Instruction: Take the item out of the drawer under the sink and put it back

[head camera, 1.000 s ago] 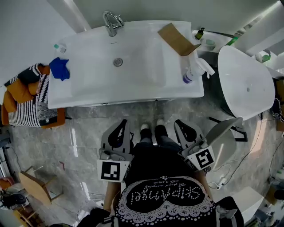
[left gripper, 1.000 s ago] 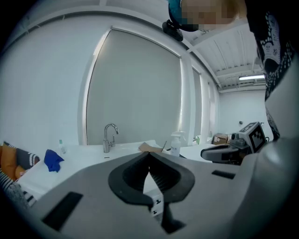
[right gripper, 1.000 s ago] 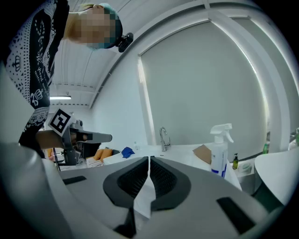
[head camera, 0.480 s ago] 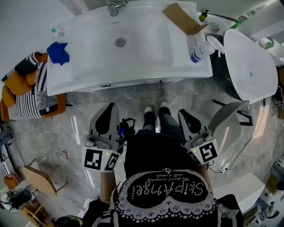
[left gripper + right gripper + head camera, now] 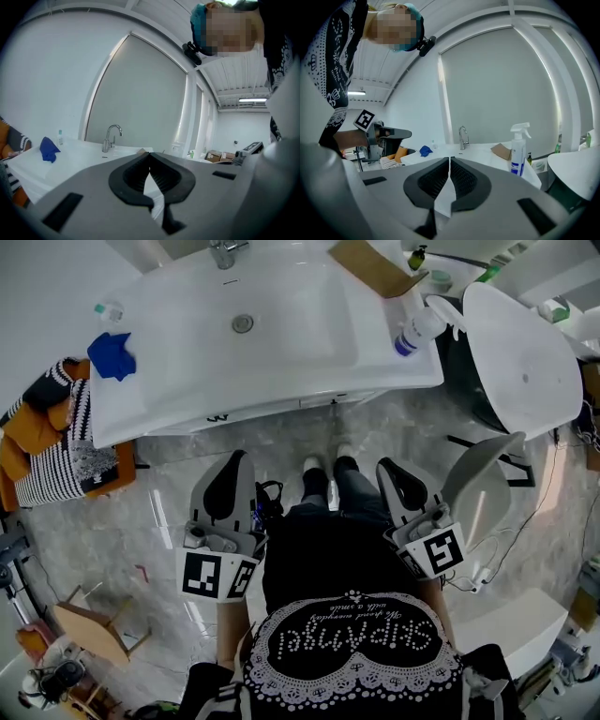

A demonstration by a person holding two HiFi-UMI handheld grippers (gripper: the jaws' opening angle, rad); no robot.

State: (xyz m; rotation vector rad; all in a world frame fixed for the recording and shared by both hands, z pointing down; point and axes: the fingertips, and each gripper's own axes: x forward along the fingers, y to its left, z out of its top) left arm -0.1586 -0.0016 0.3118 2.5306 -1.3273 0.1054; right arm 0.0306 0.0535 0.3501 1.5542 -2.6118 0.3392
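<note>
The white sink vanity (image 5: 281,362) stands ahead of me, and its drawer front (image 5: 281,409) below the rim looks closed. No item from the drawer is in sight. My left gripper (image 5: 238,459) hangs level over the floor, short of the vanity, jaws together and empty. My right gripper (image 5: 385,467) is beside it on the other side of my legs, also shut on nothing. The left gripper (image 5: 149,155) looks past its closed pads at the faucet (image 5: 111,137). In its own view the right gripper (image 5: 449,160) faces the sink top and a spray bottle (image 5: 517,150).
On the sink top are a blue cloth (image 5: 112,354), a spray bottle (image 5: 417,329) and a piece of cardboard (image 5: 373,268). A white bathtub (image 5: 525,352) stands at the right, a striped and orange seat (image 5: 56,456) at the left, a wooden stool (image 5: 89,629) behind.
The left gripper has shifted a little to the left and rolled slightly. The right gripper has shifted slightly. Both jaws stay closed.
</note>
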